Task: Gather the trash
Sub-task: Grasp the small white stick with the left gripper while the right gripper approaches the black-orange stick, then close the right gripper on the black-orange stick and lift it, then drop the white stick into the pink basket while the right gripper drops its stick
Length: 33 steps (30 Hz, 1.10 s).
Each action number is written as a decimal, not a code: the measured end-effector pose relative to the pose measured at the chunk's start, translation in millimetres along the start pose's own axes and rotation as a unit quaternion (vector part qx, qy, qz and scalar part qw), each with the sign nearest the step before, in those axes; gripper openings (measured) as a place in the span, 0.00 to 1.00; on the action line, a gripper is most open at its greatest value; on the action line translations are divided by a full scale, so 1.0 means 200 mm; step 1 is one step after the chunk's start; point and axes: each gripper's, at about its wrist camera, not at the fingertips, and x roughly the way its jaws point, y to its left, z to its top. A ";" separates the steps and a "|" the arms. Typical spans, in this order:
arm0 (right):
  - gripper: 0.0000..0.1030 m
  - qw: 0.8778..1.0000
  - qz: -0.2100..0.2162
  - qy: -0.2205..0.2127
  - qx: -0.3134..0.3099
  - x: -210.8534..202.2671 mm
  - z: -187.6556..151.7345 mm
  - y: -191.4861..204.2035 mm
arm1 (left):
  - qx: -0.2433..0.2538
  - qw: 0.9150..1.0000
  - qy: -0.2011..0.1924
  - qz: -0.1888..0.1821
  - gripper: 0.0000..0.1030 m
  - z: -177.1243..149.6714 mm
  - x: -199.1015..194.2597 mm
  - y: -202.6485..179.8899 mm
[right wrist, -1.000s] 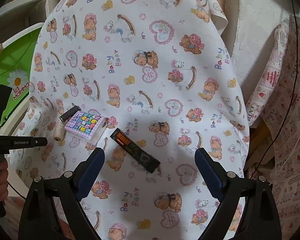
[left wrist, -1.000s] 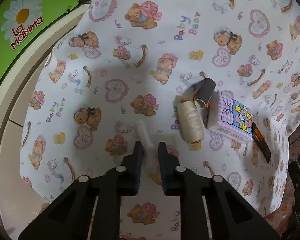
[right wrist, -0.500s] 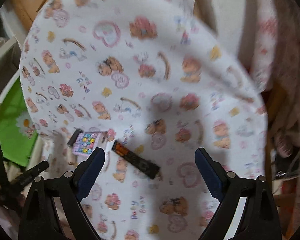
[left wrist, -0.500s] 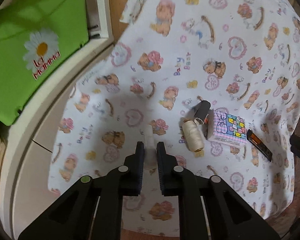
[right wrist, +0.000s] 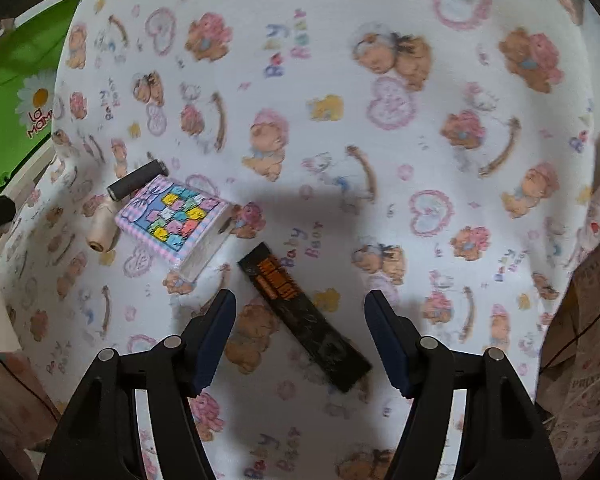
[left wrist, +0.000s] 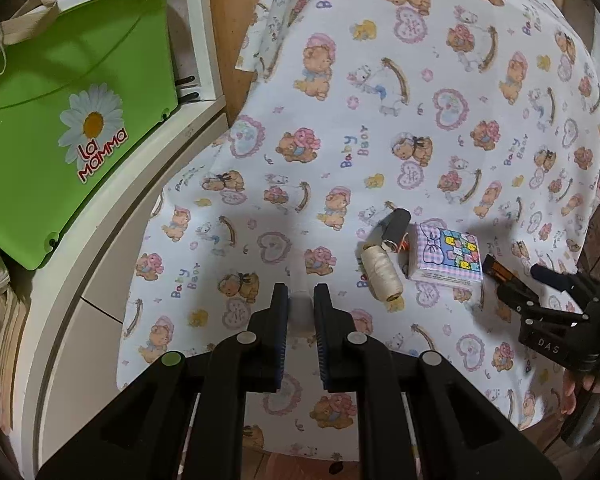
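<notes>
My left gripper (left wrist: pixel 301 300) is shut on a small white piece of trash (left wrist: pixel 300 308) and holds it above the bear-print cloth. A black and orange wrapper (right wrist: pixel 302 316) lies flat on the cloth, and my right gripper (right wrist: pixel 300 316) is open just above it, one finger on each side. In the left wrist view the wrapper (left wrist: pixel 496 270) shows at the right, with the right gripper (left wrist: pixel 540 292) over it. The green bin (left wrist: pixel 48 152) with a daisy label stands at the left, off the table.
A cream thread spool (left wrist: pixel 382 272), a dark spool (left wrist: pixel 396 224) and a pastel tissue pack (left wrist: pixel 446 256) lie together left of the wrapper. The cloth-covered table (left wrist: pixel 380 120) drops off at its left and near edges. White furniture (left wrist: pixel 112 216) runs beside the bin.
My left gripper has lifted and drawn back with the white trash, bringing the green bin into fuller view. My right gripper has come down close over the black wrapper.
</notes>
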 end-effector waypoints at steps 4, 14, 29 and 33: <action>0.63 1.000 0.005 0.015 0.025 0.05 0.00 -0.02 | -0.003 1.000 -0.001 -0.001 0.12 0.00 0.00 0.02; 0.17 1.000 0.012 -0.001 0.020 0.00 -0.06 -0.05 | -0.003 1.000 -0.005 -0.014 0.12 -0.02 -0.04 0.03; 0.16 0.984 0.105 -0.126 -0.069 -0.50 -0.22 0.17 | -0.008 1.000 -0.011 -0.024 0.12 -0.09 -0.15 0.06; 0.16 0.980 0.127 -0.141 -0.067 -0.61 -0.25 0.26 | 0.001 0.999 -0.025 -0.032 0.12 -0.15 -0.25 0.04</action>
